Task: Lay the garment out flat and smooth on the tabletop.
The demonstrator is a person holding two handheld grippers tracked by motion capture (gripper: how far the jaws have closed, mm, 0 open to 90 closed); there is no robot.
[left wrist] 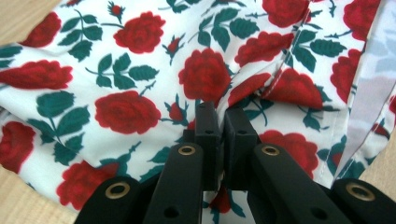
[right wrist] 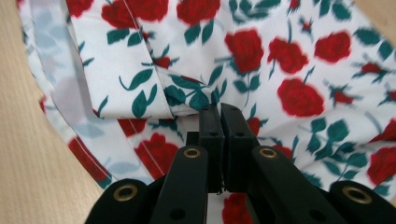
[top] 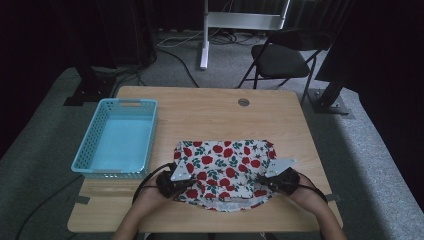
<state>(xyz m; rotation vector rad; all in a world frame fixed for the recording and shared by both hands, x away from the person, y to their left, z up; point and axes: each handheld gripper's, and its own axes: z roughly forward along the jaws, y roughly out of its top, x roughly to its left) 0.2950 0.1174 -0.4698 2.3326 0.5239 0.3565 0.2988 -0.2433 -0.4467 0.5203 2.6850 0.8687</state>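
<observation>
A white cloth printed with red roses and green leaves (top: 225,165) lies partly folded on the wooden table (top: 210,110), near its front edge. My left gripper (top: 191,187) sits at the cloth's front left side. In the left gripper view its jaws (left wrist: 223,112) are shut, and the fabric (left wrist: 140,70) puckers into folds at their tips. My right gripper (top: 261,180) is at the cloth's front right side. Its jaws (right wrist: 220,109) are shut on a folded hem of the fabric (right wrist: 280,60). A pale inner side of the cloth (right wrist: 70,98) shows along that edge.
A light blue plastic basket (top: 87,145) stands on the table's left part, with nothing in it. A round cable hole (top: 243,102) sits near the far edge. Beyond the table stand a black folding chair (top: 282,55) and a white stand leg (top: 204,45).
</observation>
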